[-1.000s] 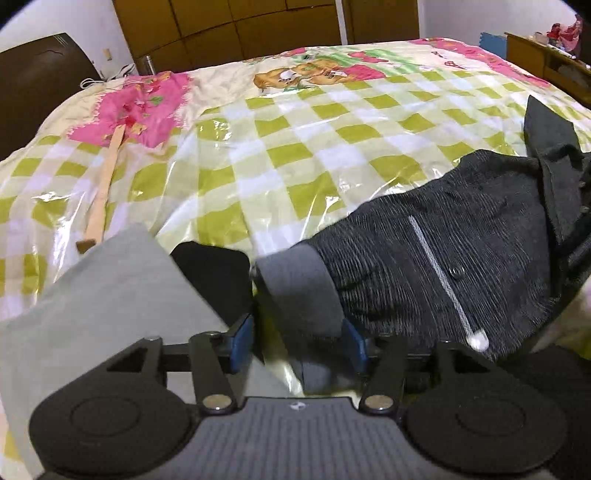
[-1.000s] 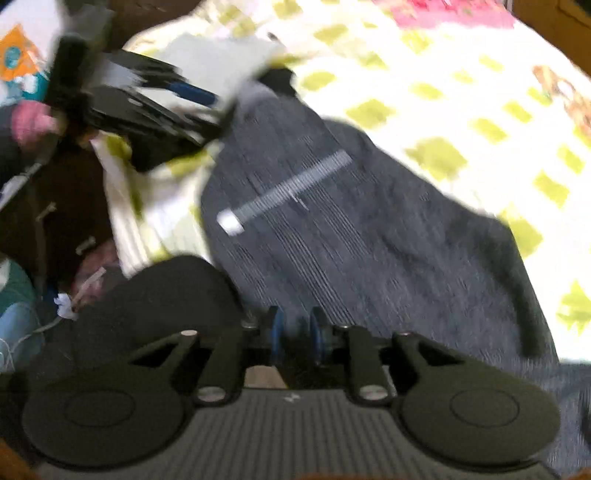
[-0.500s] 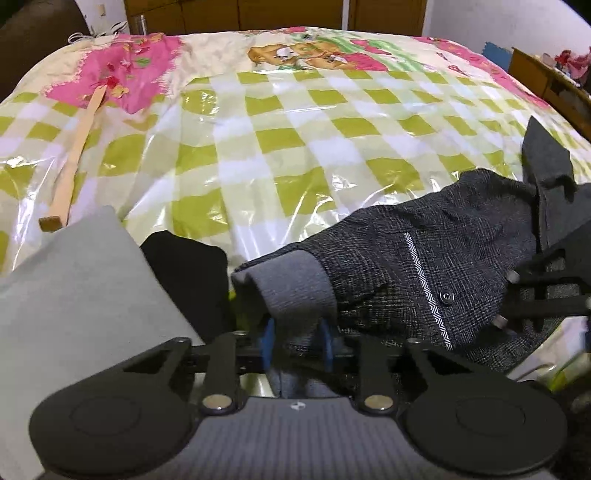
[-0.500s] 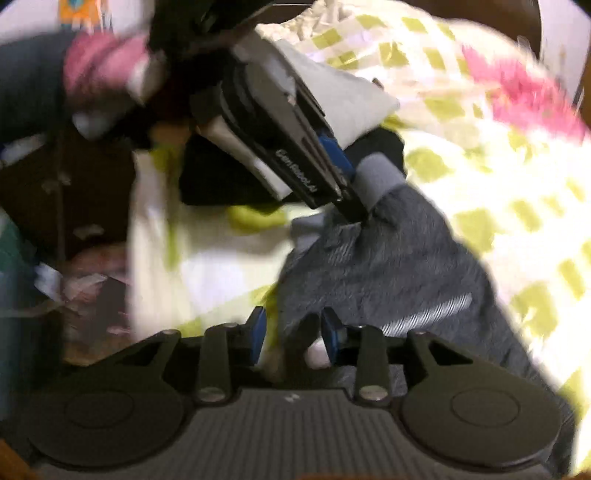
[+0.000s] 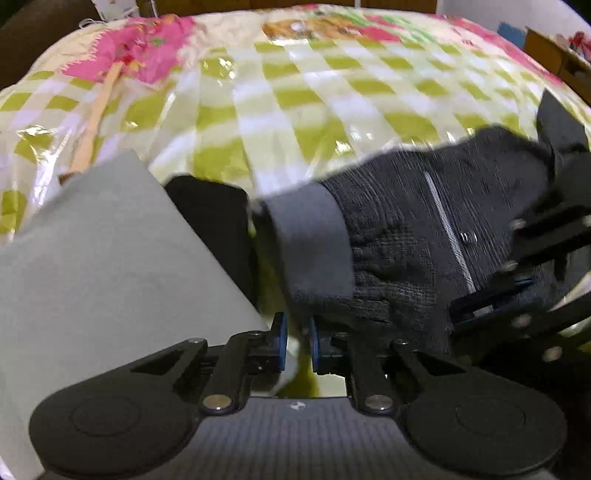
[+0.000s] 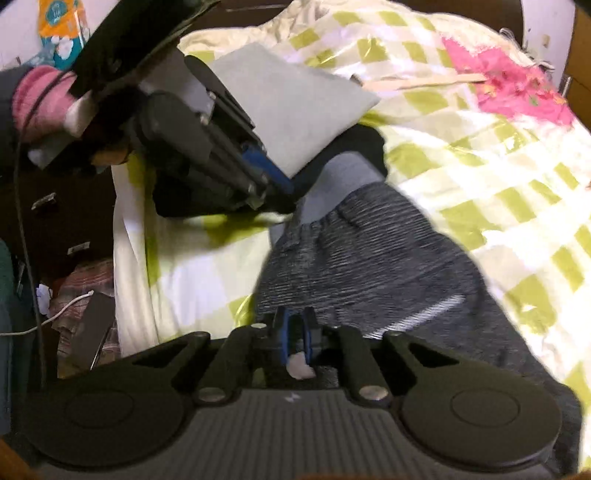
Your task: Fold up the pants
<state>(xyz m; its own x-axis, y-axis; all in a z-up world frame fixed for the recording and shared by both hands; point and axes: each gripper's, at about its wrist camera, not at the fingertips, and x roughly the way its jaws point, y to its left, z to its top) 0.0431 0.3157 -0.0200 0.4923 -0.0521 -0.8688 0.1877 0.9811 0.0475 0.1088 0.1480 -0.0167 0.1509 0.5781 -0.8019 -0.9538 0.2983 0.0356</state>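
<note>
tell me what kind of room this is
Most likely a bedroom: the pants lie on a bed with a green checked cover, and wooden wardrobe-like doors stand behind it.

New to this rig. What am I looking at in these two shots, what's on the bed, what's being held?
There is no robot: a person holds a two-finger gripper in each hand, with a fisheye camera on each looking along its fingers.

The left wrist view shows the left gripper at the bottom, nearly shut at the grey cuff of the dark pants; the pinch itself is not clear. The right wrist view shows the right gripper shut on the pants' edge, with a white tag poking out.

The pants lie on a green-checked bedcover. Beside them are a folded grey cloth, a black garment and a wooden stick.
</note>
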